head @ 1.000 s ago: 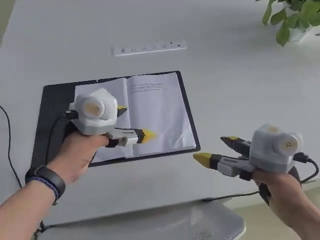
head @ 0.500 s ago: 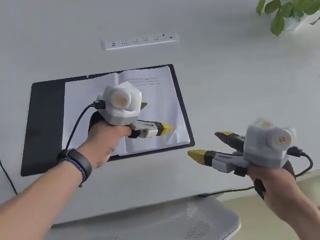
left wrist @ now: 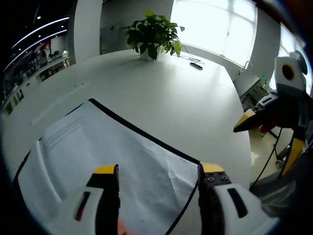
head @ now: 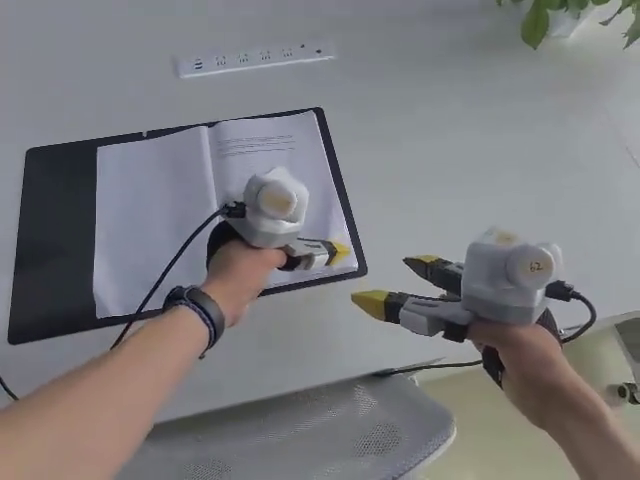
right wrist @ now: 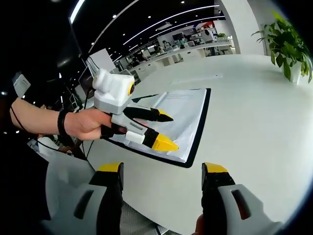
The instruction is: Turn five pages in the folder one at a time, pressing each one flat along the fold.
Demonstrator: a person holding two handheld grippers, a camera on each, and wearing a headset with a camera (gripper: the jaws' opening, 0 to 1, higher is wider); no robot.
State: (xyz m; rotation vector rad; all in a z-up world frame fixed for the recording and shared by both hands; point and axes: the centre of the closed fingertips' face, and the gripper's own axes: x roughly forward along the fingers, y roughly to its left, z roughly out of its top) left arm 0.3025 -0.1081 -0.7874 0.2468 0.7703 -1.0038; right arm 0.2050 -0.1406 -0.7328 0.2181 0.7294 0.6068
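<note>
Left gripper (head: 325,253) hangs open over the 5 o'clock corner of the folder (head: 55,240), which lies at 10 o'clock on the table (head: 480,120), and the right gripper (head: 395,282) sits open at 4 o'clock, so two thin pages (head: 285,170) might get pinched together.

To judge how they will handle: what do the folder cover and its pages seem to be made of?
Folder cover: matte black, likely plastic or leatherette; it lies thin and flat without glare. Pages: white matte paper; faint wrinkles and printed lines show.
</note>
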